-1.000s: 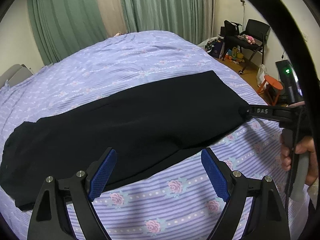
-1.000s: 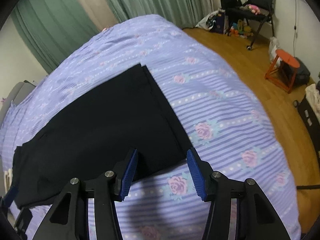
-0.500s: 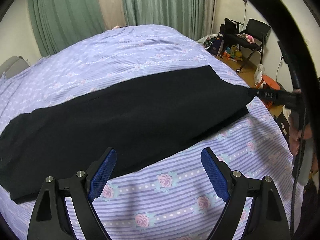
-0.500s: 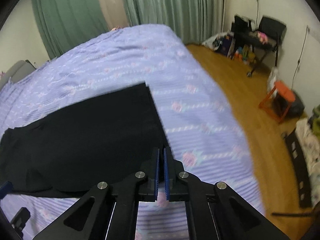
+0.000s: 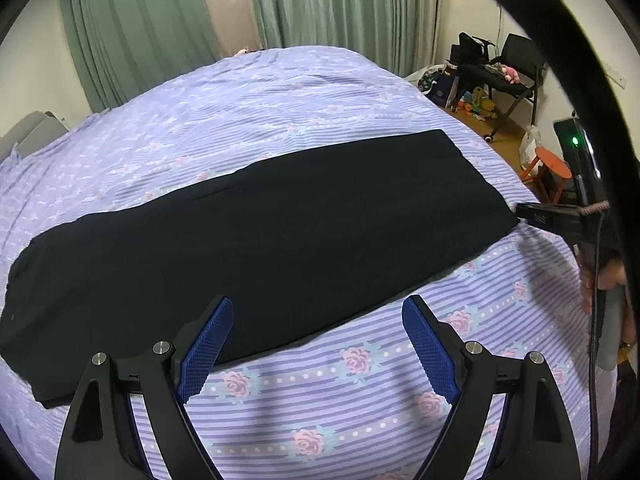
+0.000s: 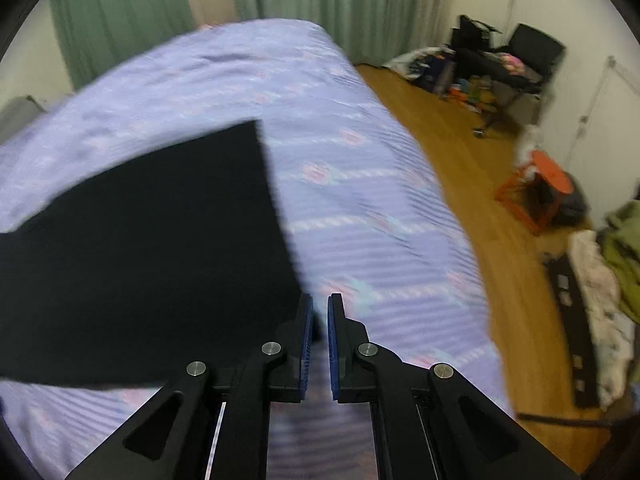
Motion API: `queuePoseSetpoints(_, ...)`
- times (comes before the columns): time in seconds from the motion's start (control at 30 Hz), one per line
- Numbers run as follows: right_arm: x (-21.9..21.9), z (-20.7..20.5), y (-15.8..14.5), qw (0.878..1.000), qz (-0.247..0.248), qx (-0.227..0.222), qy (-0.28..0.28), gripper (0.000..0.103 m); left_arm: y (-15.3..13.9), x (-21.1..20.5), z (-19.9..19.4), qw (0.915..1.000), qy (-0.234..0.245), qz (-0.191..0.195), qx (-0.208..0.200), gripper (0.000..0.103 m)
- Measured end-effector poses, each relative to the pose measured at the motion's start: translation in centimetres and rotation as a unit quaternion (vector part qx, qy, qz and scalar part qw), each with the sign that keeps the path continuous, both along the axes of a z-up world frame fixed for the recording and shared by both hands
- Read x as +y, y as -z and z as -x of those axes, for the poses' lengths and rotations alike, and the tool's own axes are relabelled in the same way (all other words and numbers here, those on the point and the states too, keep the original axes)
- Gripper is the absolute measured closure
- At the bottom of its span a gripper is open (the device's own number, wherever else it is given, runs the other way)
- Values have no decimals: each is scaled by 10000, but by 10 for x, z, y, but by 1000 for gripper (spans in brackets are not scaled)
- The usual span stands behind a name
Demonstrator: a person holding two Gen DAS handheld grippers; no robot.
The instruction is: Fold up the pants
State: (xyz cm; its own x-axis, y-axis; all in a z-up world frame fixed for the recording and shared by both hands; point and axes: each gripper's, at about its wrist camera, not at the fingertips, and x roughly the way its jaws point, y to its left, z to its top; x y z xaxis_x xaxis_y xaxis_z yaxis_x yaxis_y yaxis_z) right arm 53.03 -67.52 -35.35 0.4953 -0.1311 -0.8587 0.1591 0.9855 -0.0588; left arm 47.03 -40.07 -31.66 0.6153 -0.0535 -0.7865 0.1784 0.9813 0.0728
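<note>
Right wrist view, blurred: our right tool (image 6: pixel 319 316) seems clamped on the black pants' (image 6: pixel 152 240) hem corner, ready for folding; left tool (image 5: pixel 316 336) hovers open.

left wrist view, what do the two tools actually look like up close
Left tool: black angular arms with silver round screw heads and blue mesh-textured pads. Right tool: black, faint pale lettering on its side, grey handle, a thin dark cable alongside. Behind it, a dark unit with a green light.
</note>
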Motion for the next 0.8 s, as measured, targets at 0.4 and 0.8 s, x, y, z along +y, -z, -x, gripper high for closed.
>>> queuePoseSetpoints(0.4, 7, 56, -43, 9931, -983, -636, -1, 47, -3, -4, -3, 9988, 185, -322, -311, 16)
queuePoseSetpoints(0.8, 17, 46, 22, 9537, -2953, -357, 452, 47, -1, -1, -9, 9989, 110, -232, -381, 16)
